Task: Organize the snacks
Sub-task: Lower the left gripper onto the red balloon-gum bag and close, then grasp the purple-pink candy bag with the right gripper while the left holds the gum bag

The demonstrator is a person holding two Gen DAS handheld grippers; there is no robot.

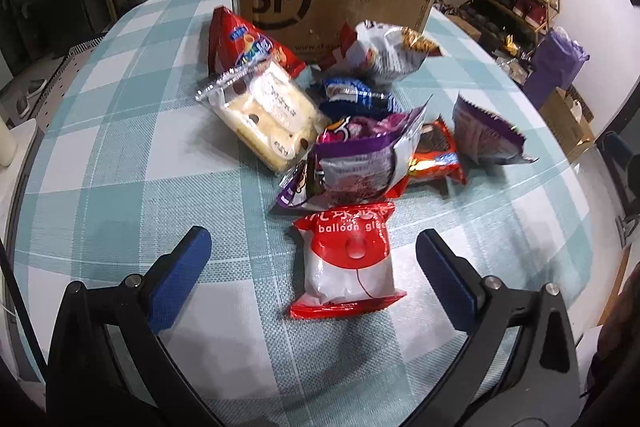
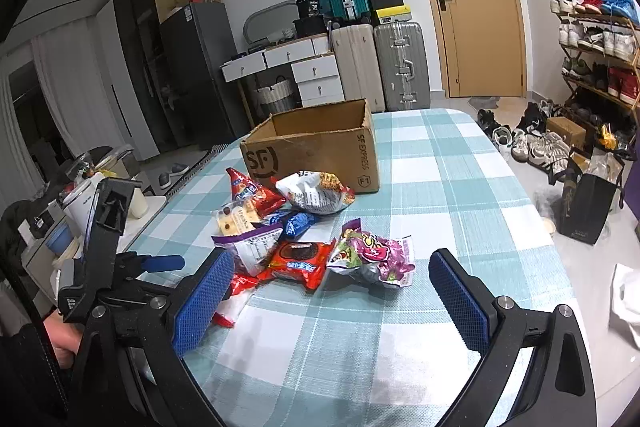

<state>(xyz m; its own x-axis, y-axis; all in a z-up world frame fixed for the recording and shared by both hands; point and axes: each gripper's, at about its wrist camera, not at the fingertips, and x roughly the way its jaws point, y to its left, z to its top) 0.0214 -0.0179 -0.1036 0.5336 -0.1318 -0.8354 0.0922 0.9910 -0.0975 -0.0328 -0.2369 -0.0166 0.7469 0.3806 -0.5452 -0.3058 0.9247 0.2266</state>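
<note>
A surface [image 1: 120,155] covered in a blue-and-white checked cloth fills the middle of both views. Toward the upper middle of the frame an open cardboard box [image 1: 332,3] is stood at the far side, its top left open, probably so that snacks can be dropped in. In front of it, at the centre, a loose heap of snack packets is spread: a red triangular bag [image 1: 248,47], a clear-wrapped cake pack [image 1: 268,111], a silver crumpled bag [image 1: 384,55], a blue packet [image 1: 356,97], purple bags [image 1: 360,159] and a red biscuit packet [image 1: 436,155].

In the left wrist view, a red-and-white packet [image 1: 348,263] marked "balloon" is seen lowest in the heap, lying flat between the spread fingers of the left tool [image 1: 314,247]; nothing is gripped. The placement suggests this packet is being lined up as the first pick.

In the right wrist view, the right tool [image 2: 332,267] is also held wide apart and empty, aimed at a purple-and-green bag [image 2: 372,255] and the biscuit packet [image 2: 300,261]. This view alone shows the box's empty-looking inside [image 2: 320,123], and the left tool with a hand at the lower left. The "balloon" packet is mostly hidden here behind a blue finger; only the left wrist view shows it whole.
</note>
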